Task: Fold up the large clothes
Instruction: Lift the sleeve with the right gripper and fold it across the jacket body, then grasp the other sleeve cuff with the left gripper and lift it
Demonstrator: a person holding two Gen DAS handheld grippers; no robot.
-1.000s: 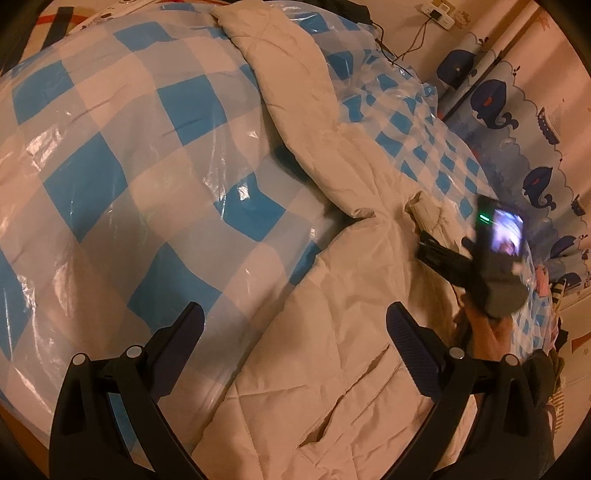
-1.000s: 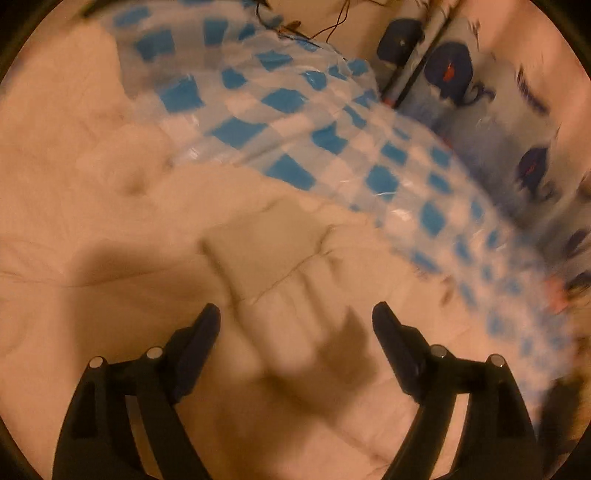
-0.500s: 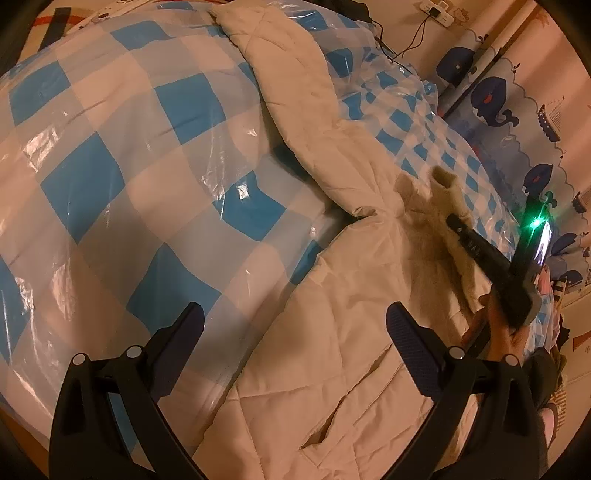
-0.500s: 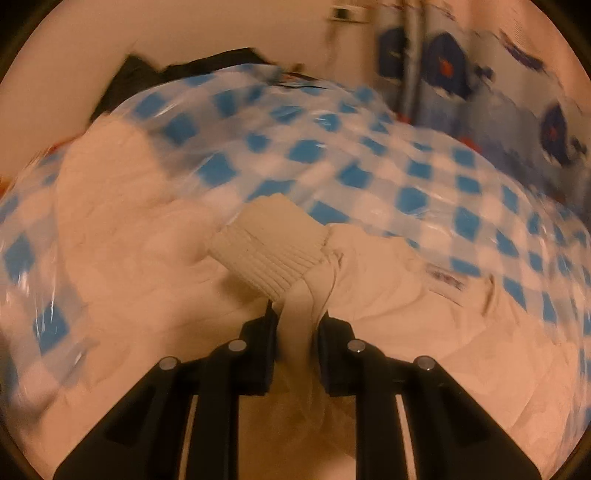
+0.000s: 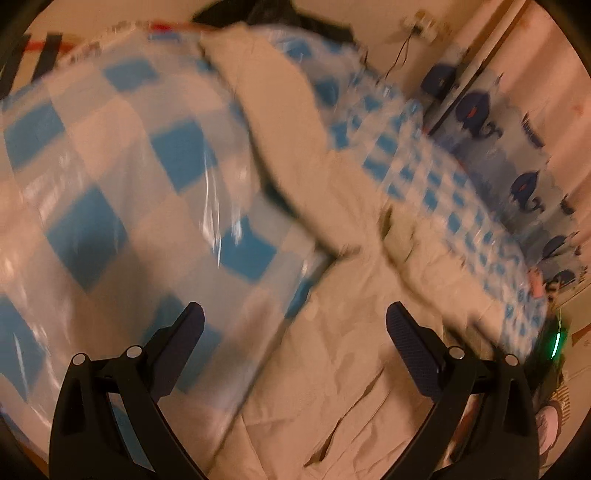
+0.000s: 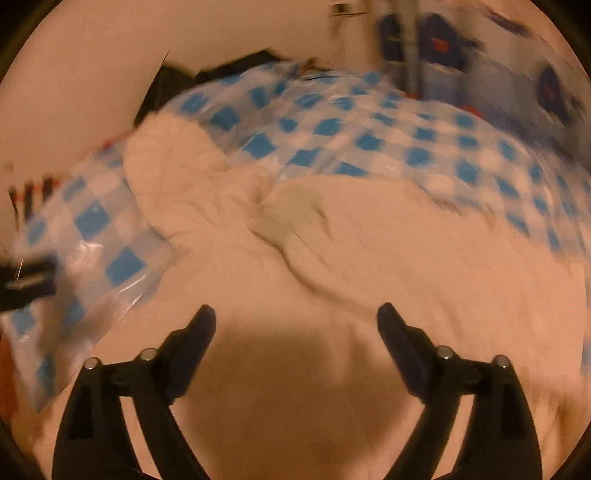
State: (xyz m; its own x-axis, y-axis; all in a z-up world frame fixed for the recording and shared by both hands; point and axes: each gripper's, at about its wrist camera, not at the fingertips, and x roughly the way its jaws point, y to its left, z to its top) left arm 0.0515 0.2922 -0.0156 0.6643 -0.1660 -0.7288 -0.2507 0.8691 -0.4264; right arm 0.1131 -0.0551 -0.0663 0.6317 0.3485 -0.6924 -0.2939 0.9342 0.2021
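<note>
A cream quilted jacket (image 5: 332, 369) lies spread on a blue-and-white checked plastic-covered surface (image 5: 110, 184). One sleeve (image 5: 280, 122) stretches up toward the far edge. In the right wrist view the jacket (image 6: 369, 277) fills the middle, with its ribbed cuff (image 6: 291, 210) lying folded onto the body. My left gripper (image 5: 293, 325) is open and empty above the jacket's left edge. My right gripper (image 6: 295, 325) is open and empty above the jacket body. Both views are blurred by motion.
A whale-print curtain (image 5: 517, 147) hangs at the right. A wall socket with a cable (image 5: 421, 26) is at the back. Dark items (image 6: 221, 70) lie at the far edge of the surface by the wall.
My right gripper held the sleeve near its ribbed cuff half a second ago; it has let go, opened and pulled back. The cuff now lies on the jacket body. The left gripper shifted slightly.
</note>
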